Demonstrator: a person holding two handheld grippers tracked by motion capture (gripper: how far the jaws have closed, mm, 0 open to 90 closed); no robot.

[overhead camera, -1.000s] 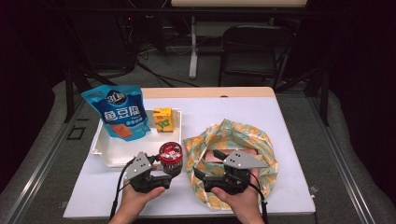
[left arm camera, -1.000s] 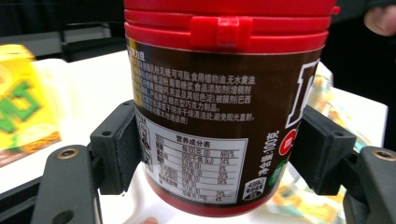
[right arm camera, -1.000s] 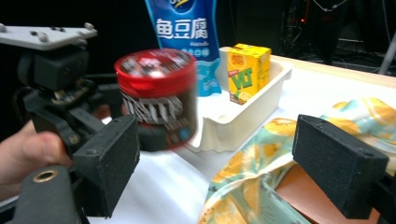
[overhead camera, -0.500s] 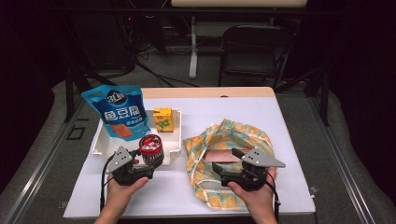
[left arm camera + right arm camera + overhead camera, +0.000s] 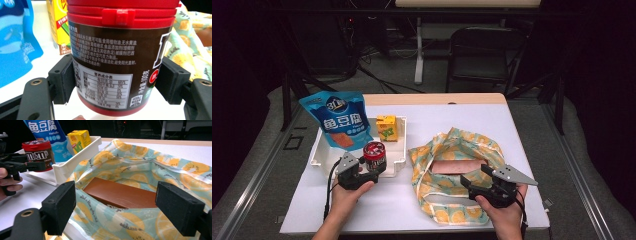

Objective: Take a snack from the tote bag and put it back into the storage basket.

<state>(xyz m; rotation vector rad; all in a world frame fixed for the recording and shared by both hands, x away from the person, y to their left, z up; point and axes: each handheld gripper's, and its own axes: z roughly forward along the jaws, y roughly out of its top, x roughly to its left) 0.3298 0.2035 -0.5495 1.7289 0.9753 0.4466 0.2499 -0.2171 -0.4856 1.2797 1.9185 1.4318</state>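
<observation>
On the white counter [image 5: 522,145] sit one rectangular white plastic tray [image 5: 399,159] and one soft fruit-print cloth bag [image 5: 447,207]. The tray holds one glossy blue pouch [image 5: 339,120] and one yellow carton [image 5: 387,127]. The left tool [image 5: 374,167] clamps one round red-lidded candy tub [image 5: 120,55] over the tray's near edge. The right tool [image 5: 115,208] gapes before the bag's one flat brown box [image 5: 120,193].

One blue pouch [image 5: 339,120], one yellow carton [image 5: 387,127], one red-lidded jar [image 5: 374,155], one brown box [image 5: 458,166], one bag [image 5: 439,154], one tray [image 5: 401,150]

Black screw-studded jaws, grey three-cornered plate [image 5: 513,175]
</observation>
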